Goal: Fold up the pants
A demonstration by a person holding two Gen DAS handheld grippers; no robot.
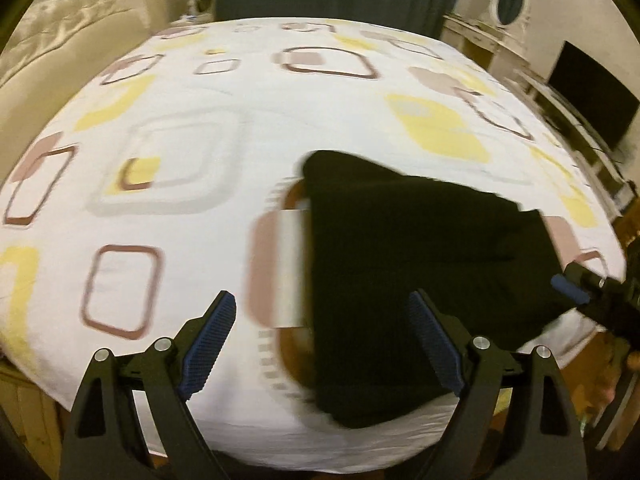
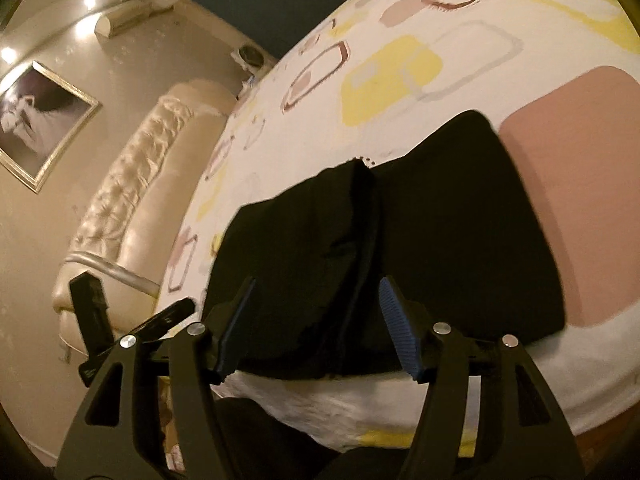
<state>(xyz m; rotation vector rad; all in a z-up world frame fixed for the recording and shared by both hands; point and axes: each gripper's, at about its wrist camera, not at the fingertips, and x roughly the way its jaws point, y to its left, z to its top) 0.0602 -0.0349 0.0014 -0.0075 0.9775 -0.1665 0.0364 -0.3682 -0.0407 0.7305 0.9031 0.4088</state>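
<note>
Nearest the left wrist camera, at the bottom of the frame, the left gripper (image 1: 322,344) has its jaws wide apart and empty, the blue pads (image 1: 208,348) splayed to either side. Past them the black pants (image 1: 408,280) lie in the lower right of the frame as a compact dark slab on the bed (image 1: 240,160), whose white cover carries brown and yellow squares. The pants sit close to the near edge of the bed. At the right edge the right gripper (image 1: 576,286) reaches in just beside the cloth. The picture is smeared, so finer folds cannot be read.

In the right wrist view the right gripper (image 2: 316,324) fills the bottom, jaws apart, holding nothing; the near edge of the pants (image 2: 440,240) lies between them, though whether the pads touch the cloth I cannot tell. A raised ridge runs up the middle of the pants, one layer lying over another. A cream headboard (image 2: 132,208) stands at the left.

The pants look already folded into a short stack; what seems left is at most a final fold or a smoothing.
</note>
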